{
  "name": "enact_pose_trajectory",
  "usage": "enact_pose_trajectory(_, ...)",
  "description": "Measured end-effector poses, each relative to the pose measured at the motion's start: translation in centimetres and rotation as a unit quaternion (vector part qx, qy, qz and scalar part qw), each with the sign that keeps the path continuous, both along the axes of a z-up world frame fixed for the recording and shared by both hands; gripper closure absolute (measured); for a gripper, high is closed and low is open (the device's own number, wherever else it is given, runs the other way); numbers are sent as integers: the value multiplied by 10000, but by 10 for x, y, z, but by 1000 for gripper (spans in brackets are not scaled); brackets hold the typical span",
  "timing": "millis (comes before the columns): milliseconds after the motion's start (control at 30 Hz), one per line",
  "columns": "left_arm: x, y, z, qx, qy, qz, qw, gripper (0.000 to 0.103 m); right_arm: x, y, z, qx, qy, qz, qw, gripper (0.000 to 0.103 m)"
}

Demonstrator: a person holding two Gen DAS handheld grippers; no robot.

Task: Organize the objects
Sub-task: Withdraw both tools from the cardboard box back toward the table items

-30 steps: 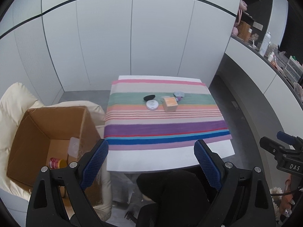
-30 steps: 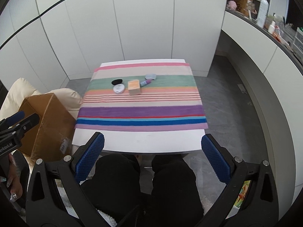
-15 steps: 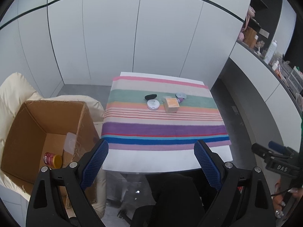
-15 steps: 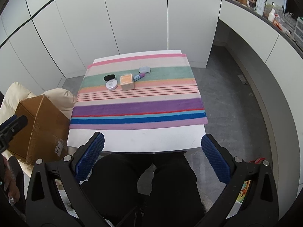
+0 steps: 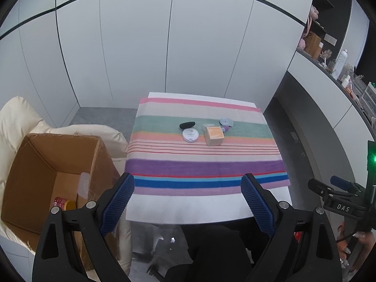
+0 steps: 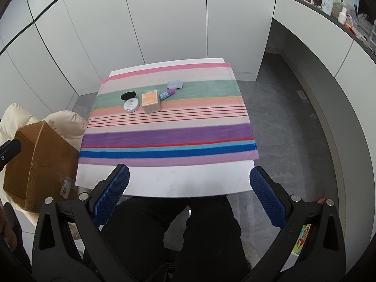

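Beside the table [image 5: 206, 208], cardboard box [image 5: 35, 162] holds a jar [image 5: 61, 203] (red-labelled).

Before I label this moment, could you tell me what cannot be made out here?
- Cardboard box contents: right wrist view shows only its outside.
- Red jar in the box: left wrist view, partly behind the left gripper.
- White round tin label: too small in both views.
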State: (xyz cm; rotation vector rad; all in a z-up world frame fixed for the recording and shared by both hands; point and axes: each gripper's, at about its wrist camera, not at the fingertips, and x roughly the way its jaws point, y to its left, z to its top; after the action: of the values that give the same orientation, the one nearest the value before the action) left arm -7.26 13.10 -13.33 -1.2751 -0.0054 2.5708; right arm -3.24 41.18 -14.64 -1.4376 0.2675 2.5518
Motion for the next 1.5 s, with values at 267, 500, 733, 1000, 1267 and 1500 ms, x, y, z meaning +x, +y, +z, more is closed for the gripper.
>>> enact_pose_trajectory(267,-15,9,-6,-44,-65,16,10000,10,-11,10,-15,-76,-102,-9,9999,0)
enact_pose_trajectory(500,-26,23,-9,-136,-57,-54,9999,10,-17,16,-20,-67,-121,-10,9999,0)
enact_pose_trajectory(733,-31,31,-11,-201,-83,-129,9997,10,-22,25,-26,-79,-156,-68,9998,0)
enact_pose_trajectory(1000,-42,34,-14,-123,-161,-122,9997,10,-26,30,-30,-87,-145,-72,9998,0)
enact_pose_trajectory(1267,-110,81,-48,-392,-521,-436,9969,9,-62,42,-36,87,136,109,9998,0)
enact_pose_trajectory(1500,-196,106,-131,-815,-1028,-311,9909,9,-139,49,-79,11,155,416,9990,0)
